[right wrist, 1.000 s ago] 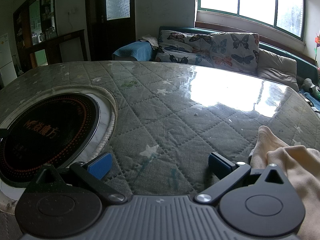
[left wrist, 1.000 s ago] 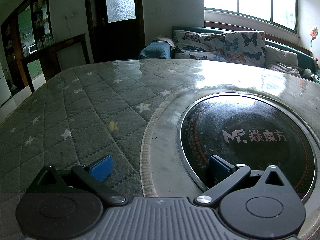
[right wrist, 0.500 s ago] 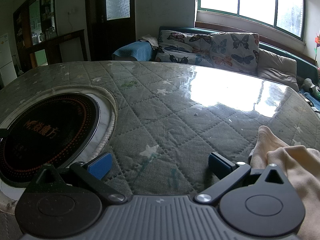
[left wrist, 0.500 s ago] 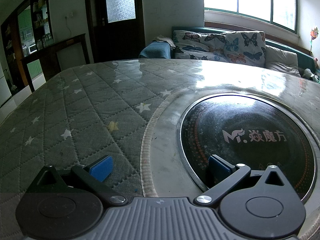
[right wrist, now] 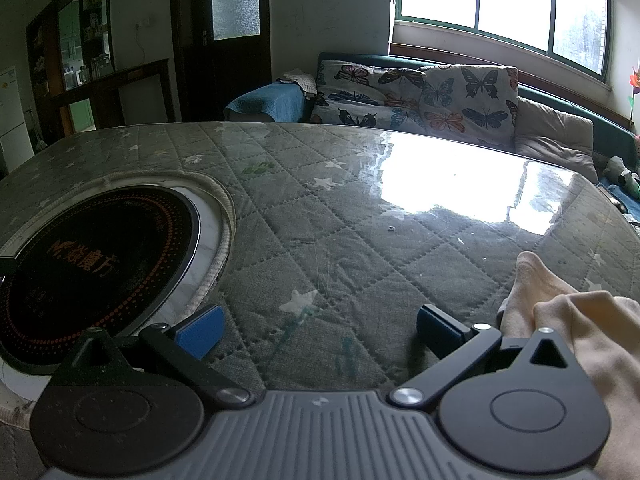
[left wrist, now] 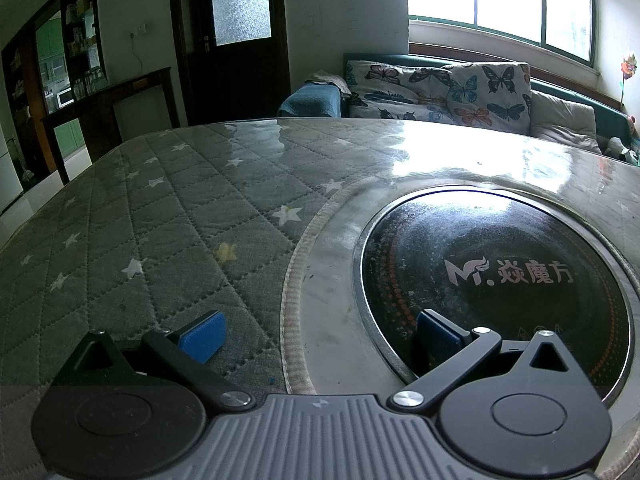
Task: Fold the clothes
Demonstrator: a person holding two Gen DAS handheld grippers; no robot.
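Left wrist view: your left tongs (left wrist: 318, 334) hang wide, nothing between the pads, low over the tabletop (left wrist: 168, 248), with one pad over the quilt cover and the other over the black hob (left wrist: 496, 280). No garment shows here, so this side looks parked, waiting for work.

Right wrist view: your right tongs (right wrist: 318, 330) are also spread wide and empty, low over the quilt cover. The cream cloth (right wrist: 568, 328) lies bunched at the right edge, just beside the right pad and partly behind the tongs' body. Judgement: folding not begun; the wide gap suits a first pinch of a cloth edge.
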